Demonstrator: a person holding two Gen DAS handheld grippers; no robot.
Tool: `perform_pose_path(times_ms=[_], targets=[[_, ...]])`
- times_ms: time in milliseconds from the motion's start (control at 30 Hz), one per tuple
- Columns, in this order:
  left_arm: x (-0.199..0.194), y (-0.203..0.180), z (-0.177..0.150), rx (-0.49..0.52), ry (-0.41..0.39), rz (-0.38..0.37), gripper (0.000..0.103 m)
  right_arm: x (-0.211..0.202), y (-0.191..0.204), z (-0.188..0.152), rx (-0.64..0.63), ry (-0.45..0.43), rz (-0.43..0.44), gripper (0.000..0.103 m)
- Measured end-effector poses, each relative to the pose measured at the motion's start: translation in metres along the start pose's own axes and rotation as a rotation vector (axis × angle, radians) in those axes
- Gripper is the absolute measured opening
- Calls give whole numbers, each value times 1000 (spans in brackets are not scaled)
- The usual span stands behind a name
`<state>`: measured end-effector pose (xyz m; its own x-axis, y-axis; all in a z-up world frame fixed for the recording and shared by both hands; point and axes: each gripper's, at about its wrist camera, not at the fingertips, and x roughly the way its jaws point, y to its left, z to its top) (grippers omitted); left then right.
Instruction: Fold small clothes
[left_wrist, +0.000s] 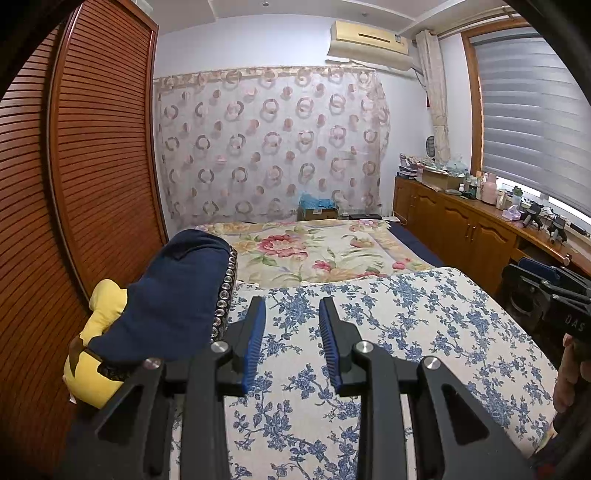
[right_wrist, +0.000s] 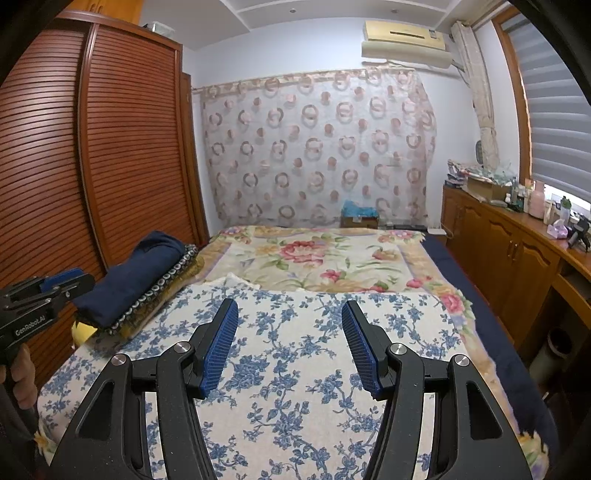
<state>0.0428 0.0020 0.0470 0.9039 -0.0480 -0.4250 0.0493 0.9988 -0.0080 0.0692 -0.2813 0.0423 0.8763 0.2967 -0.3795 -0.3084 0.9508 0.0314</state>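
Both claws were held over the bed (left_wrist: 424, 317), tipped a little downward toward the blue-flowered sheet (right_wrist: 295, 354). The left claw (left_wrist: 291, 306) was seen with its two blue pads a narrow gap apart and nothing between them. The right claw (right_wrist: 290, 310) was seen with its pads set wider, likewise empty, above bare sheet.

In the left wrist view, the right claw was caught at about 3 o'clock, gripped by a hand (left_wrist: 570, 373) at the frame edge; the letters "DAS" were read on its black body. In the right wrist view, the left claw was found at about 9 o'clock, held by the other hand (right_wrist: 22, 373), and "GenRobot.AI" was read on its side.

The task's clothing, a folded navy garment (left_wrist: 173, 295), was seen at about 10 o'clock from the left claw, lying on a dark patterned cloth (right_wrist: 166, 284) with ring-shaped marks along its edge. One such navy garment was counted; whether it was a single piece or several could not be told. A yellow cushion (left_wrist: 99, 306) was seen just beside and partly under it, against the slatted wooden wardrobe (left_wrist: 92, 147).

Farther up the bed, one rose-patterned blanket (right_wrist: 325, 258) was spread. One air conditioner (left_wrist: 369, 40) was mounted at about 1 o'clock, above a curtain (left_wrist: 269, 144) printed with rings.
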Motion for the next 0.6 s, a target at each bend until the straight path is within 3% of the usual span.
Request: perform_pose_path(times_ms=[600], targets=[[-5, 2, 4, -5, -14, 13, 29, -7, -8, -5, 5, -6, -12, 60]])
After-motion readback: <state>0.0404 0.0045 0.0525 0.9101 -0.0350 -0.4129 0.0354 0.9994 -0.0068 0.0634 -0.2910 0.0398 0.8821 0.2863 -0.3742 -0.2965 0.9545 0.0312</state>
